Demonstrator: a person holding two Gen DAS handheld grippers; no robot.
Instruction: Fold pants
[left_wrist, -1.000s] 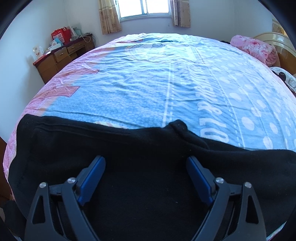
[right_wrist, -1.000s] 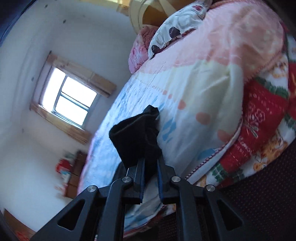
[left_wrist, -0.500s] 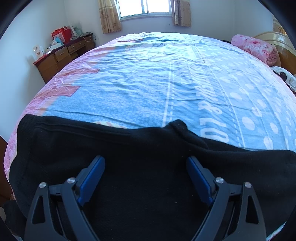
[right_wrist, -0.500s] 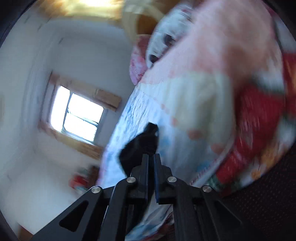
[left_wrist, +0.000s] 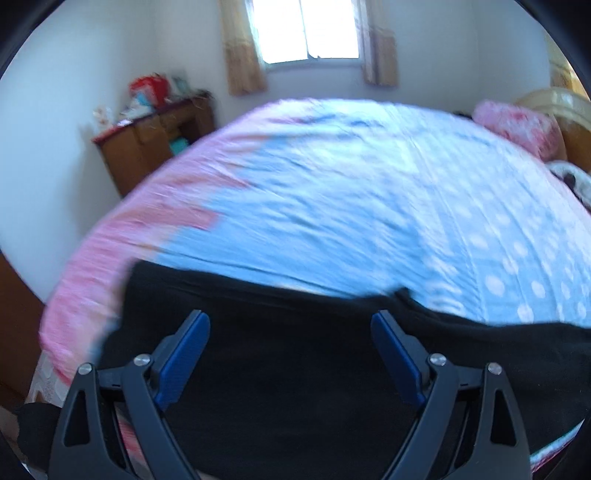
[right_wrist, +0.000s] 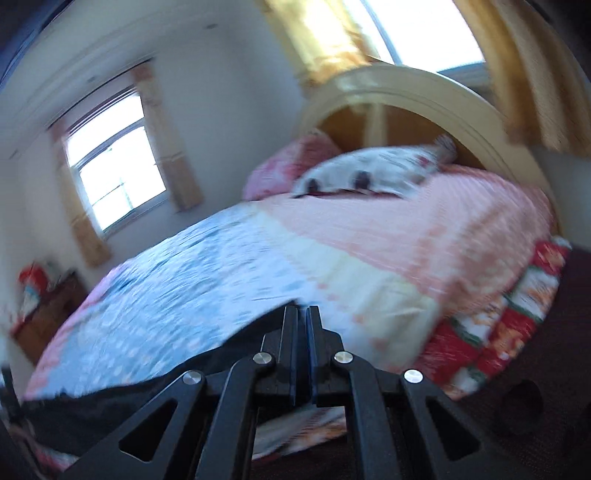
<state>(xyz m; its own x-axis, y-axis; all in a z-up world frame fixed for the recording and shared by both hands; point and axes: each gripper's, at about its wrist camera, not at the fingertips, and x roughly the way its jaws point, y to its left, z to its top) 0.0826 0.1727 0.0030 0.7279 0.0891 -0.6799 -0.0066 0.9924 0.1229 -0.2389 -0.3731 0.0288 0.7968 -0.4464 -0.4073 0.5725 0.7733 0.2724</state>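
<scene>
The black pants (left_wrist: 295, 369) lie across the near edge of the blue and pink bedsheet (left_wrist: 332, 203). My left gripper (left_wrist: 290, 315) hangs over them with its blue pads (left_wrist: 184, 354) spread wide and nothing pinched between them. In the right wrist view, my right gripper (right_wrist: 302, 308) is shut, its jaws pressed together on an edge of the pants (right_wrist: 110, 402). That cloth stretches from the fingertips down to the lower left over the sheet (right_wrist: 184, 277). Both views are blurred by motion.
A wooden dresser (left_wrist: 147, 136) with clutter stands by the wall at the far left of the bed. Pillows (right_wrist: 369, 177) lie by the curved headboard (right_wrist: 424, 99). A red floral blanket (right_wrist: 498, 332) hangs over the bed's side. A curtained window (left_wrist: 310, 29) is behind the bed.
The right gripper closed fully on the black cloth, rolled upright and lifted, pulling the cloth taut. The left gripper rose and drew back, still open; the pants sit lower and further right in its view.
</scene>
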